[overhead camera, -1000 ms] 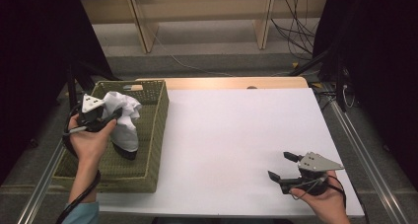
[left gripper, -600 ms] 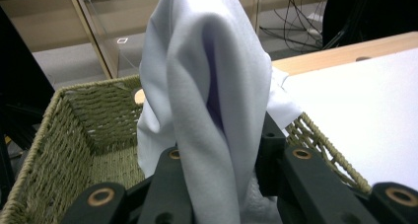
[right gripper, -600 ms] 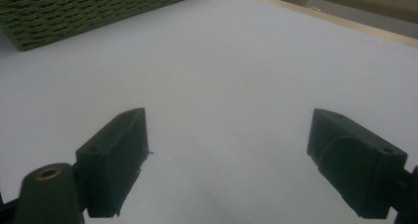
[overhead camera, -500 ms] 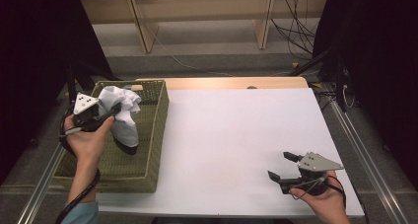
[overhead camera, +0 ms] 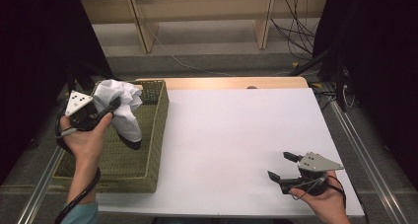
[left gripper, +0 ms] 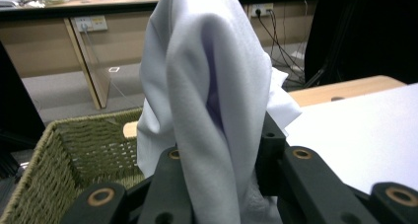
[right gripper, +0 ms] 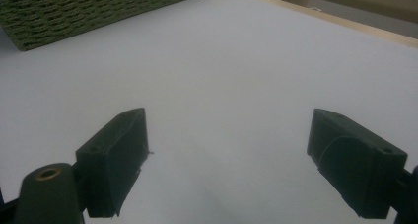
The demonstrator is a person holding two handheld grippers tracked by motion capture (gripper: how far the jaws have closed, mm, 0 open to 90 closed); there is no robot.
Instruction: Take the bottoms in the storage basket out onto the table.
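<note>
A crumpled white cloth (overhead camera: 123, 108) hangs over the green woven basket (overhead camera: 148, 160) at the table's left, lifted clear of the basket floor, its lower end dangling. My left gripper (overhead camera: 112, 107) is shut on the cloth's upper part. In the left gripper view the cloth (left gripper: 212, 100) rises between the black jaws, pinched near the bottom, and the basket (left gripper: 64, 155) lies below. My right gripper (overhead camera: 282, 166) rests open near the table's front right, held by a hand. In the right gripper view its jaws stand wide apart over the bare white table (right gripper: 222, 71), the gripper (right gripper: 226, 160) holding nothing.
The white table (overhead camera: 231, 145) spreads between the basket and the right gripper. A wooden strip (overhead camera: 236, 82) runs along the far edge. Beyond it are wooden shelf legs (overhead camera: 140, 29) and cables (overhead camera: 291, 31) on the floor. A metal rail (overhead camera: 362, 169) borders the right side.
The left hand has lifted the cloth up and toward the basket's far left corner, so more of it hangs free. The right gripper has stayed in place.
</note>
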